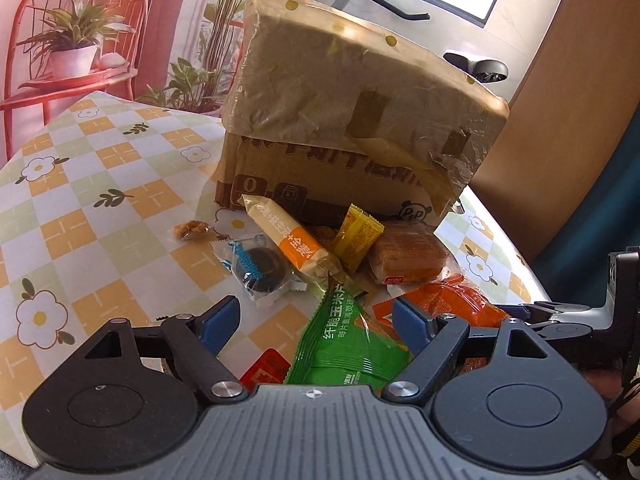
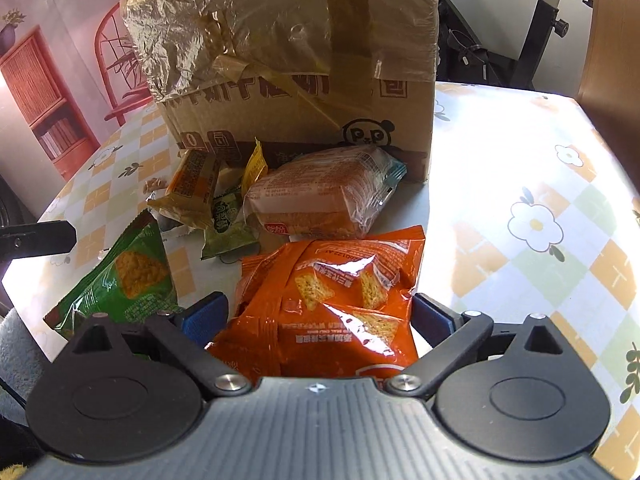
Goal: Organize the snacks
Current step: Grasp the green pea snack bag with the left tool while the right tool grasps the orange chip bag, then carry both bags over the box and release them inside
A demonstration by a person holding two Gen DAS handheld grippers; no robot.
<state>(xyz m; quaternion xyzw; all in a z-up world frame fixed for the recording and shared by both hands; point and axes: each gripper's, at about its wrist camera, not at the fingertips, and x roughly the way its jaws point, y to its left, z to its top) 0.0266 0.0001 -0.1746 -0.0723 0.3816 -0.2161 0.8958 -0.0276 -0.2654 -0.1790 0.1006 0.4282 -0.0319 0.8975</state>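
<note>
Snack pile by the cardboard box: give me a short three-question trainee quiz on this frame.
1. True or false: the right gripper is shut on the orange chip bag.
2. Which bag lies between the left gripper's open jaws: A green corn chip bag, B wrapped bread, C yellow packet?
3. What do the snacks lie in front of?

Key: 1 false; 2 A; 3 the cardboard box.
</note>
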